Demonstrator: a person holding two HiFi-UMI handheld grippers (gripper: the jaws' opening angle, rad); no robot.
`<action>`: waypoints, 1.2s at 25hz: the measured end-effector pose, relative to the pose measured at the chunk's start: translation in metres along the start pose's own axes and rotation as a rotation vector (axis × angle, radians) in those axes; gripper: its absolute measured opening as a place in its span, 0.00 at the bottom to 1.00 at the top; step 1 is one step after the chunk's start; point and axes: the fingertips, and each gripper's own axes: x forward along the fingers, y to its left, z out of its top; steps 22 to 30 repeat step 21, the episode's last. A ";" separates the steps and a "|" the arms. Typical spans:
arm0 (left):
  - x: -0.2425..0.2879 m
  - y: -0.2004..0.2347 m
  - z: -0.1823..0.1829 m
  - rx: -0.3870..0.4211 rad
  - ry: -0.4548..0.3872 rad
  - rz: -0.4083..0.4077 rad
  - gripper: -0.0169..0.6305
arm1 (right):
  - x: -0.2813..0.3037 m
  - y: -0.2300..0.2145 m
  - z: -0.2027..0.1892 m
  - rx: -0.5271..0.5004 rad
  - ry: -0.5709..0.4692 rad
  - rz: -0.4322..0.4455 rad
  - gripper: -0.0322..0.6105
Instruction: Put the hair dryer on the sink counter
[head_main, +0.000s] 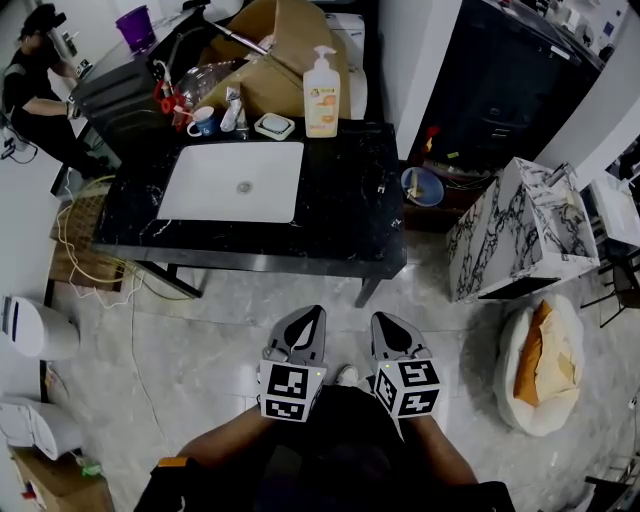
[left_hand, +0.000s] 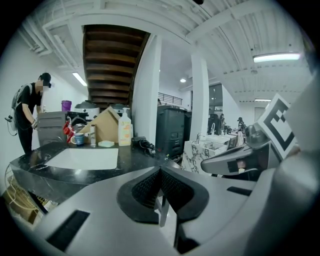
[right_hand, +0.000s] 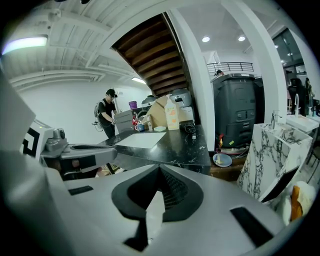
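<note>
Standing across the upper middle of the head view, the black marble sink counter (head_main: 345, 215) is carrying everything else. A marble-patterned cabinet (head_main: 520, 235) is sitting on the floor at the right of the frame, apart from the counter. A cardboard box (head_main: 272, 70) is leaning at the counter's far edge, and a white basin (head_main: 215, 185) is lying sunk into the left part of the top.

At the bottom centre, the left gripper (head_main: 312, 320) and right gripper (head_main: 388, 326) are hovering side by side over the floor. Both are clenched tight on nothing.

A pump soap bottle (head_main: 322, 95) is standing upright behind the basin. The black hair dryer (left_hand: 141, 144) is lying with its cord on the counter, right of the bottle in the left gripper view. A mug (head_main: 203, 122) is standing left of the bottle.
</note>
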 end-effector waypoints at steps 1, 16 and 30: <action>-0.002 0.001 -0.001 -0.002 0.000 -0.002 0.04 | -0.001 0.001 -0.001 0.003 0.000 -0.004 0.07; -0.011 -0.015 -0.007 -0.004 -0.009 -0.049 0.04 | -0.020 0.005 -0.011 0.015 -0.006 -0.035 0.07; -0.015 -0.018 -0.005 0.004 -0.016 -0.057 0.04 | -0.024 0.007 -0.013 0.017 -0.008 -0.041 0.07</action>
